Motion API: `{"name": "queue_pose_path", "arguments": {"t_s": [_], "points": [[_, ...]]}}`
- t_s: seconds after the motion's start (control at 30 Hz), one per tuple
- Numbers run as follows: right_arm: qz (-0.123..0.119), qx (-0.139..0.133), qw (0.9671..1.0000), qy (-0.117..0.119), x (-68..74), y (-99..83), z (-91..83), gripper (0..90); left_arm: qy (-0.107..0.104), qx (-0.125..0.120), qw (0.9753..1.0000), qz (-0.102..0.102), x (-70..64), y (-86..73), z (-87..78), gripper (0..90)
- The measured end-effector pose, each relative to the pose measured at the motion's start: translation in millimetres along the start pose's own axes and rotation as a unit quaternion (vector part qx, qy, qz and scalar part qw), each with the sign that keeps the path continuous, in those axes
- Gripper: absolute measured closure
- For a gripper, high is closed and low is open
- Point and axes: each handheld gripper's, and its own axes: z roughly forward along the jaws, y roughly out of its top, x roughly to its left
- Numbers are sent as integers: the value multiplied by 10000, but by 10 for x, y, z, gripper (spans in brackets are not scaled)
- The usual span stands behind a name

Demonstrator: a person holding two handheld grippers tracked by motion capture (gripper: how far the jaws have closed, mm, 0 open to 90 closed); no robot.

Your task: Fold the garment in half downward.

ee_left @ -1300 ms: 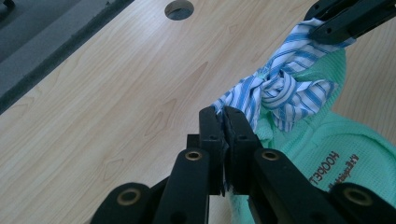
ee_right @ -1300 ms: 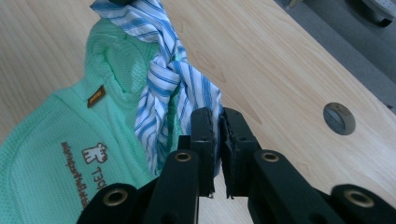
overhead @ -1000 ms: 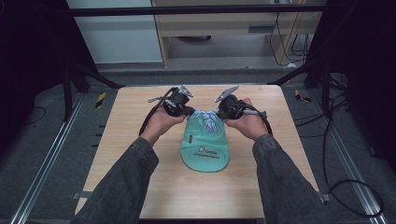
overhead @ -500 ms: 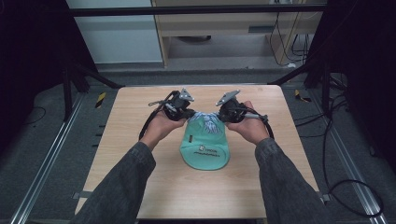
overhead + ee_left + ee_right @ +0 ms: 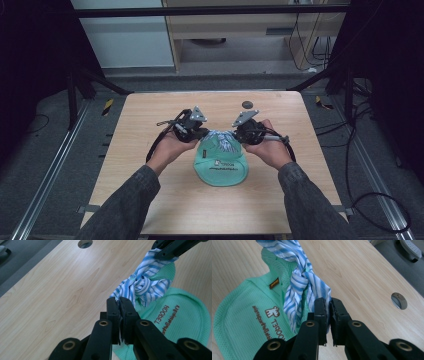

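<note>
The blue-and-white striped cloth tie sits knotted at the far end of the soft green waffle-cloth pouch, which lies flat in the middle of the pale wooden bench. The left tongs are pinched tight on one end of the tie, and the right tongs grip the other end. To make the knot snug, both hands should pull apart evenly and slowly, staying low.
</note>
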Motion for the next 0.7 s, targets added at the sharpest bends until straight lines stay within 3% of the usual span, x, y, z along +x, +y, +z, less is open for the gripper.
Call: {"name": "queue_pose_path", "arguments": {"t_s": [0.3,0.5,0.7], "points": [[-132,-68,9999,59,122,-65,-68,840,-91,-27,10000,23,-139,-111,-77,872],[-246,-71,9996,150,296,-172,-104,839,-246,-45,9997,-3,-257,-242,-98,872],[-297,-37,9993,206,344,-226,-101,838,-269,-62,9996,-25,-323,-318,-70,873]]}}
